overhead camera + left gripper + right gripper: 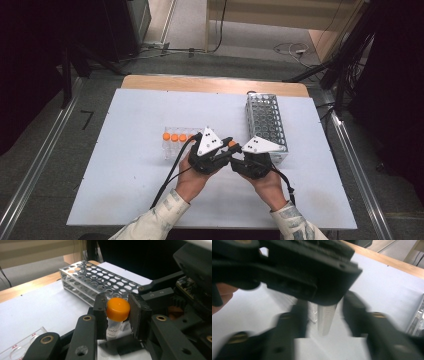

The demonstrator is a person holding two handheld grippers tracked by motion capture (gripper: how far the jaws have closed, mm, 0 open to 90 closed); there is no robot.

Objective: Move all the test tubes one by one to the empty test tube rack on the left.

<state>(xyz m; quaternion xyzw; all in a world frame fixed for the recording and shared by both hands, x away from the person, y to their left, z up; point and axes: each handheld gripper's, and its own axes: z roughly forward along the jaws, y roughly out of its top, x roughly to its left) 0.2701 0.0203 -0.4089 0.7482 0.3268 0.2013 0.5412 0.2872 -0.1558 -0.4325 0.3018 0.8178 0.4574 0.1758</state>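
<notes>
White counter (125,165): orange-capped clear plastic tube (117,311) upright, clamped by left tongs (117,315); right tongs (324,315) loosened around it; perforated metal rack (266,125) at 1 o'clock.

Red "A8" markings stand on the clear acrylic tube holder (22,346); the print on the orange-capped tube (115,320) is too blurred to read.

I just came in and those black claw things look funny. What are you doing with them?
A person is passing a small tube with an orange cap from one hand-held gripper to the other. The left hand-held gripper is clamped on the cap end, and the right hand-held gripper has its jaws apart on either side of the tube's body. More orange-capped tubes sit in a clear tray, and a metal rack stands close by.
</notes>
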